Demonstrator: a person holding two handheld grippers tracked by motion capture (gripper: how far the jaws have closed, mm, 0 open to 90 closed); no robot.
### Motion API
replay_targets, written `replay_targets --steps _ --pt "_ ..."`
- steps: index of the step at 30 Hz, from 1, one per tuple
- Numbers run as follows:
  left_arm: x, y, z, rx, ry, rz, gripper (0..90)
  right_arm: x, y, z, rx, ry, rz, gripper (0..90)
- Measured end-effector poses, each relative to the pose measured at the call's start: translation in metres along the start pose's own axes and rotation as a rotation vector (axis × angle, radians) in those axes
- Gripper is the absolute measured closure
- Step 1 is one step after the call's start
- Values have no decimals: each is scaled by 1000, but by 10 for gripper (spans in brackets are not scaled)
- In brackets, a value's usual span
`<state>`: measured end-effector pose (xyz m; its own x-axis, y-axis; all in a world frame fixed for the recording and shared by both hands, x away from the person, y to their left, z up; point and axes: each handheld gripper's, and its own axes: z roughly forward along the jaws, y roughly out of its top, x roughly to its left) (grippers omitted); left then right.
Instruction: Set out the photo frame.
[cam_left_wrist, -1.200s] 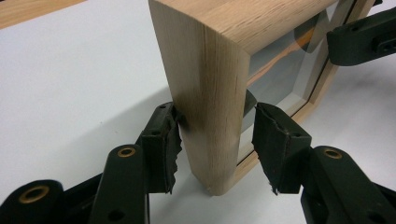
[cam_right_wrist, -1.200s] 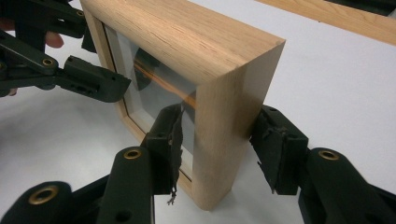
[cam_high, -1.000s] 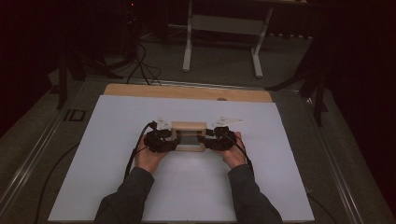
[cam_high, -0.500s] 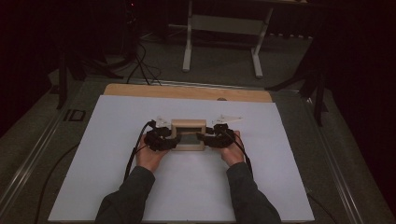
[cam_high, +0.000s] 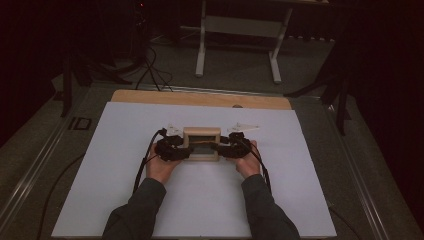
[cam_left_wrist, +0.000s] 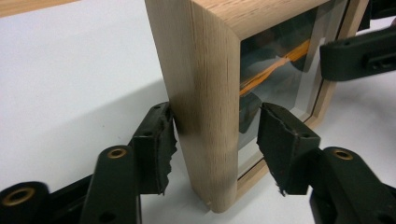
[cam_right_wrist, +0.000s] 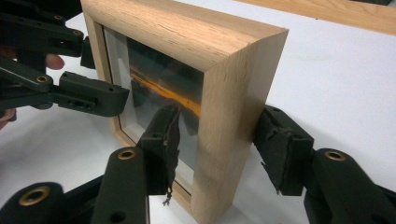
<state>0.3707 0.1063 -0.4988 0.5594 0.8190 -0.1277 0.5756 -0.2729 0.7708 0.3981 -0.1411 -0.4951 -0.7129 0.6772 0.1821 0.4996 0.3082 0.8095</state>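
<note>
Two grippers flank the wooden picture frame (cam_high: 201, 143), which stands upright on the white sheet (cam_high: 125, 200). Left gripper (cam_left_wrist: 215, 140) and right gripper (cam_right_wrist: 217, 147) each straddle one side post, jaws just easing apart, pads no longer clamping. Setting down looks finished; only backing the hands away from the frame remains.

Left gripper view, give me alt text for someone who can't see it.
A deep wooden picture frame stands upright on a white table, its side edge between the left tool and its two black jaws, which have just been opening; one pad sits at the wood, the other clear of the glass front. The right tool reaches in at the frame's far side.
</note>
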Motion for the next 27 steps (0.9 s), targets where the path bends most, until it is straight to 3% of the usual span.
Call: replay_targets --steps 5,12,20,27 --pt "3 -1 1 19 -5 -3 395 -1 -2 2 26 -9 9 401" --pt "5 -1 -3 18 -13 -13 368 -1 -2 1 30 -11 11 365" --pt "5 -5 -14 33 -2 -21 364 1 1 -8 36 -29 -8 332" --pt "8 -7 -30 17 20 -27 346 3 4 -21 37 -31 -32 294"
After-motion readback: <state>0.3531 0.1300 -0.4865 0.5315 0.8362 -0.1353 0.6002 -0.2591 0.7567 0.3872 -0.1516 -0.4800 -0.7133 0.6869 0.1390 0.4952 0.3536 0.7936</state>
